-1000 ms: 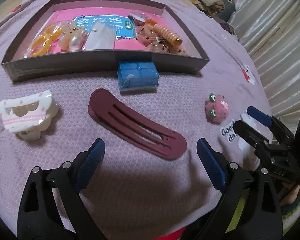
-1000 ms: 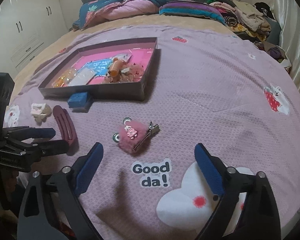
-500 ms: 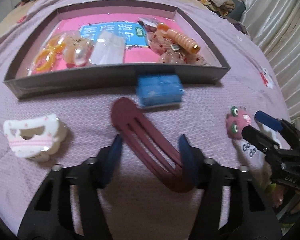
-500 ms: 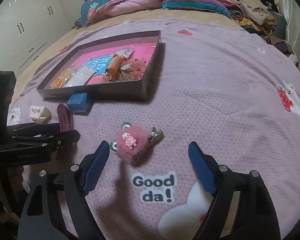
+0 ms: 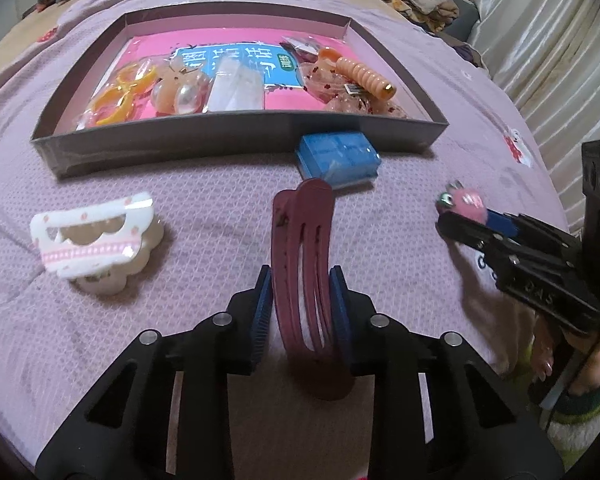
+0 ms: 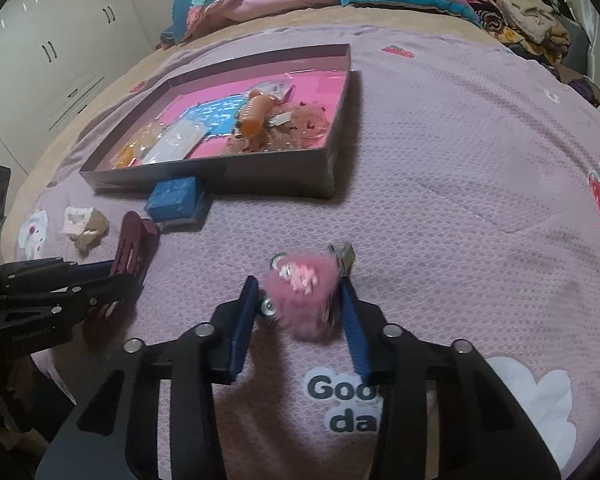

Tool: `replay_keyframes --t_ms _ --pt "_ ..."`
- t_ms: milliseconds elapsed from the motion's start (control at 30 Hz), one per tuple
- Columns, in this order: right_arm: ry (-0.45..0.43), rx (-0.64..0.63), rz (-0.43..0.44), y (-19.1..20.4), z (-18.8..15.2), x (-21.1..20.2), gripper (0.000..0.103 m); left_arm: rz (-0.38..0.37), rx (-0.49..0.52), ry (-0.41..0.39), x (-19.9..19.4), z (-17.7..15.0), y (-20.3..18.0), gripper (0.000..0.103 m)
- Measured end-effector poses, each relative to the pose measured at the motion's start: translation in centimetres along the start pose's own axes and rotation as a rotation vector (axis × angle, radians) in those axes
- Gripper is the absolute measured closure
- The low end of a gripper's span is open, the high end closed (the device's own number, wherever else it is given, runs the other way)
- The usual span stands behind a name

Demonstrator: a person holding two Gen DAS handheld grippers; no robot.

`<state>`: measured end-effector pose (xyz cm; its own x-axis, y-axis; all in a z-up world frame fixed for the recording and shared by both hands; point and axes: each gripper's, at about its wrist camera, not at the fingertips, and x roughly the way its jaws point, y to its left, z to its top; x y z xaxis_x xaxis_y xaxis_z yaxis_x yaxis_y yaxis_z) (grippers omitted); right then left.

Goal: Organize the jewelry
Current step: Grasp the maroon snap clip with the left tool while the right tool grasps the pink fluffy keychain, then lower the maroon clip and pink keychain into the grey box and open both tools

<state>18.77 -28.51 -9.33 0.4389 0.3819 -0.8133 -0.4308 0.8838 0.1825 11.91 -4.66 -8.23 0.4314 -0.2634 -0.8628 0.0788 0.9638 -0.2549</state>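
On the left of the purple bedspread [image 5: 204, 216] lies a white and pink claw clip [image 5: 96, 240], alone and well apart from the rest. Behind it, the grey tray [image 5: 240, 140] holds yellow rings, pearly beads, a clear packet and an orange ridged clip over a pink and blue card. A blue box [image 5: 338, 156] sits just in front of the tray's near wall, touching or almost touching it.

In the middle, the left gripper [image 5: 302, 300] is closing its jaws on the long maroon hair clip [image 5: 304, 248]: both blue pads press the clip's edges, and the clip stands on edge, its far tip pointing towards the blue box.

Further right, the right gripper [image 6: 300, 304] is closing its jaws around the fluffy pink clip [image 6: 302, 284]. The right pad meets the metal end of that clip; the left pad seems to touch the small round bead at its side, though fur blurs the contact. The fluffy clip is just beyond the "Good da!" print [image 6: 346, 404] on the bedspread.
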Motion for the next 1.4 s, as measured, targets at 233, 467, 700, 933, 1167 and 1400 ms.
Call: replay_keyframes --t_ms 233,467,700,933,1167,1400 --pt "-0.035 0.006 0.027 0.5 -0.4 -1.7 0.073 -0.014 -0.006 -0.009 -1.0 -0.5 0.5 0.083" --pt "-0.083 0.003 0.036 1.2 -0.6 -4.1 0.073 -0.038 -0.017 -0.046 -3.1 -0.5 0.9 0.098" --pt "-0.119 -0.027 0.022 2.1 -0.4 -5.8 0.073 -0.032 -0.013 -0.055 -3.5 -0.3 0.8 0.099" --pt "-0.154 -0.043 0.013 2.5 0.4 -7.4 0.073 -0.048 -0.013 -0.108 -5.7 0.7 0.8 0.099" --pt "-0.198 -0.066 0.012 3.3 2.2 -8.8 0.073 -0.025 -0.017 -0.198 -8.9 4.0 1.8 0.099" --pt "-0.236 -0.096 0.01 4.1 5.0 -9.3 0.073 0.014 -0.013 -0.271 -10.8 7.5 3.1 0.099"
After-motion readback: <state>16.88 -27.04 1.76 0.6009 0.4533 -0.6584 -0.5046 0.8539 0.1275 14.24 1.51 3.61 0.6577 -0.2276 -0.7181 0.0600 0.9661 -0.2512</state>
